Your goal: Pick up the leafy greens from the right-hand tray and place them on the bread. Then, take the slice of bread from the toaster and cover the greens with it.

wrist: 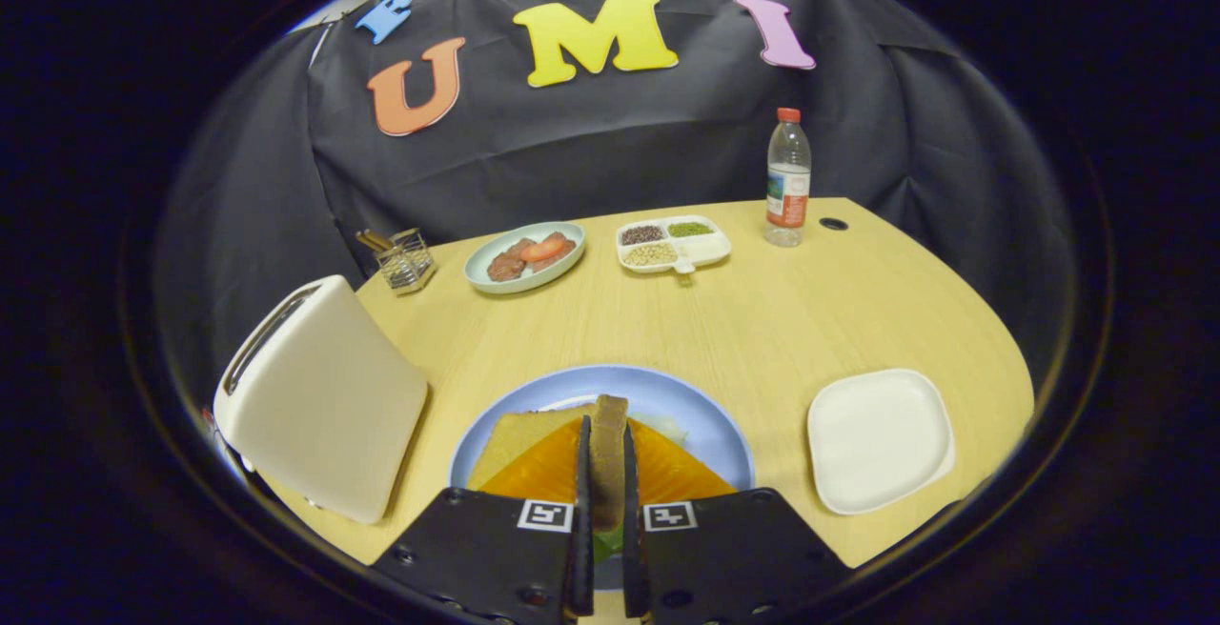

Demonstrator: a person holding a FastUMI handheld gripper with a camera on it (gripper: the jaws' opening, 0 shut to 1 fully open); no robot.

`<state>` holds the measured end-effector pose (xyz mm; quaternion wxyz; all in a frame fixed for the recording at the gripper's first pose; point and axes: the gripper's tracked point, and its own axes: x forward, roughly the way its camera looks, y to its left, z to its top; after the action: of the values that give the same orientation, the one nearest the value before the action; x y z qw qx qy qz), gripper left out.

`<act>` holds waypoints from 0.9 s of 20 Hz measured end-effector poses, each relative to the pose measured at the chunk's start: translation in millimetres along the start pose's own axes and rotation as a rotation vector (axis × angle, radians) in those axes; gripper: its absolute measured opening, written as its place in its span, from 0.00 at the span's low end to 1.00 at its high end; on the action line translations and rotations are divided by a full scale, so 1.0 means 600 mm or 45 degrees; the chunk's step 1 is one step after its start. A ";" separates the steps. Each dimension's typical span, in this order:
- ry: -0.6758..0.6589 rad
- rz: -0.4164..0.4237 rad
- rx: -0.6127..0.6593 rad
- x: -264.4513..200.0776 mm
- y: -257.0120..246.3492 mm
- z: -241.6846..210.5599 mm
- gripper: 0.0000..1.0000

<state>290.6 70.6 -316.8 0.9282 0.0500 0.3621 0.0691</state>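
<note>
The hand-held gripper (606, 473) is clenched on one slice of bread (608, 453), held on edge between both fingers above the blue plate (705, 415). On that plate lies one other bread slice (519, 434), with a bit of leafy greens (610, 541) peeking out low between the fingers. One white toaster (319, 396) stands beside the plate, one square white tray (877, 439) on the other side. Farther back on the table (762, 320): one utensil holder (405, 261), one dish of sliced meat and tomato (524, 255), one divided dish of grains (673, 244), one water bottle (787, 177).
</note>
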 end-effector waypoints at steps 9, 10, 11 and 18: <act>-0.034 0.003 -0.100 0.015 -0.022 -0.027 0.13; -0.035 -0.003 -0.098 0.013 -0.021 -0.028 0.16; -0.034 -0.014 -0.086 0.011 -0.021 -0.028 0.17; -0.119 -0.149 -0.179 -0.013 -0.032 0.004 0.63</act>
<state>288.3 50.5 -312.4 0.9477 -0.0334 0.3150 0.0376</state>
